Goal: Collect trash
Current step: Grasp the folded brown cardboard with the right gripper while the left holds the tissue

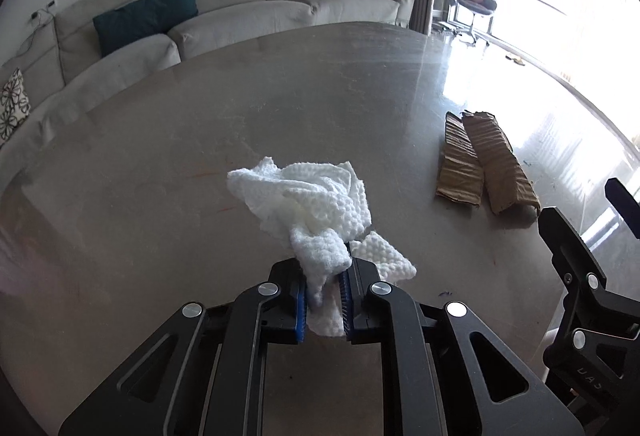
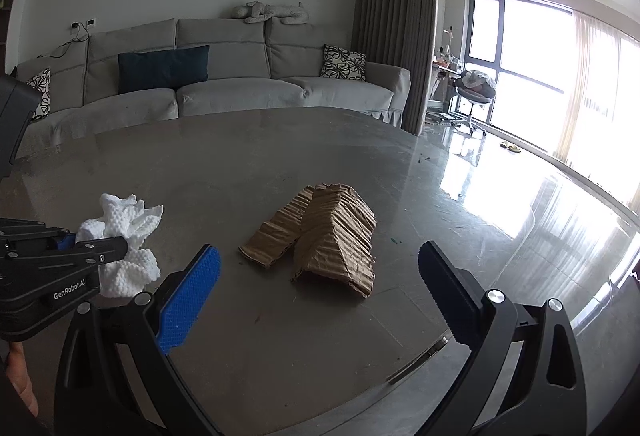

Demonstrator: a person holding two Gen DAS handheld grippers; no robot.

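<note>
My left gripper (image 1: 325,286) is shut on a crumpled white paper towel (image 1: 308,202) and holds it just above the grey table (image 1: 160,140). The towel also shows in the right wrist view (image 2: 124,236), clamped in the left gripper (image 2: 116,242). Two torn strips of brown corrugated cardboard (image 1: 484,164) lie on the table to the right. In the right wrist view the cardboard (image 2: 332,236) lies just ahead of my right gripper (image 2: 320,264), which is open wide and empty. The right gripper shows at the right edge of the left wrist view (image 1: 580,248).
A grey sofa (image 2: 240,84) with cushions stands behind the table. The table's right edge (image 2: 552,340) drops to a glossy floor. A chair (image 2: 474,92) piled with things stands by the bright windows at the far right.
</note>
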